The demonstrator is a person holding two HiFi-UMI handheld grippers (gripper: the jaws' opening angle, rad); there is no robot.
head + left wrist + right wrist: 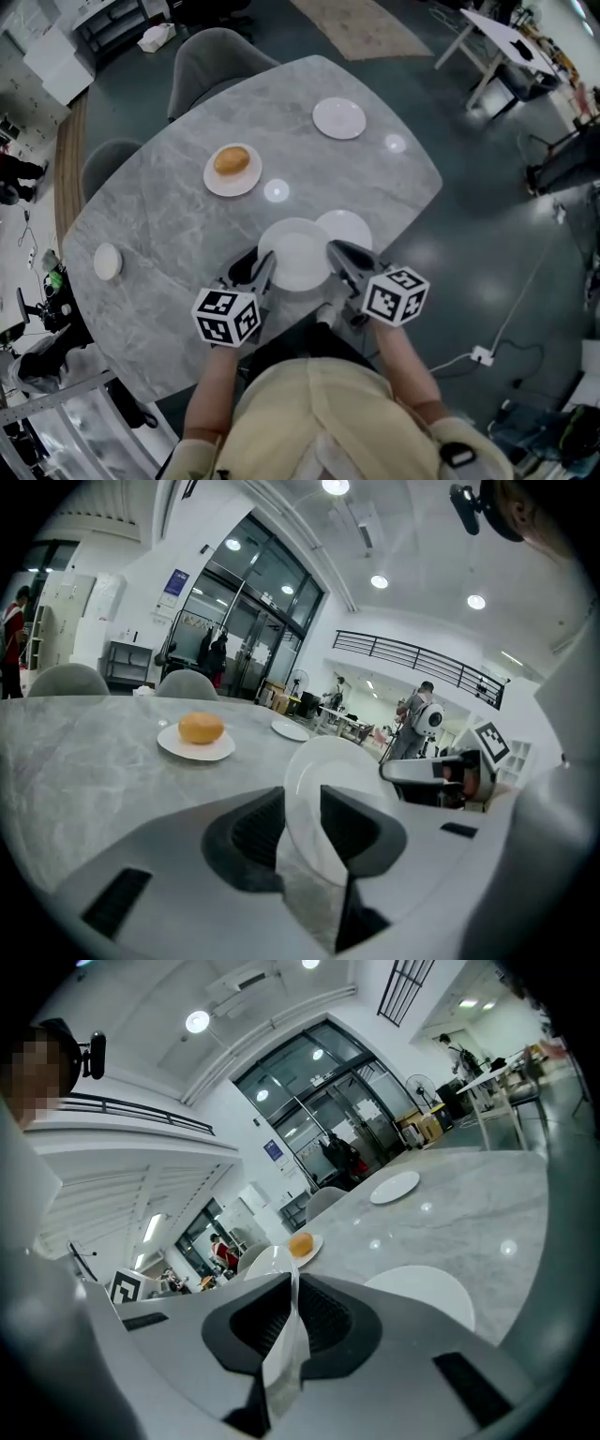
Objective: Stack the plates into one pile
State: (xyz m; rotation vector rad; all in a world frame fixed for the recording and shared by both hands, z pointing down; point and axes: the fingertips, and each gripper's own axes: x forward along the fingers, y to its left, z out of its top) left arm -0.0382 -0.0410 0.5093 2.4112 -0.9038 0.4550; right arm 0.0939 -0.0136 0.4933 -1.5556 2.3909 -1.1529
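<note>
Held plate point(296, 255) appears lifted just clear of the table point(159, 225), near the front edge, and is carried two-handed. The left gripper point(265, 270) is clamped on its left rim and the right gripper point(336, 253) is pinched tight on the right rim. Judged: glazed white ware, stiff, moderate weight, slick, chips easily. Thin rim grips give little purchase, so keep it level and both sides matched. A second plate point(352, 225) lies flat on the table, partly under the held one, and is the likely base for the pile. The other plates are well apart: the bun plate point(212, 181) with its bun point(232, 160), a far plate point(338, 118), and a small plate point(108, 261) near the left edge. There is open tabletop between them. The front edge is close under the grippers, so set down inward.
</note>
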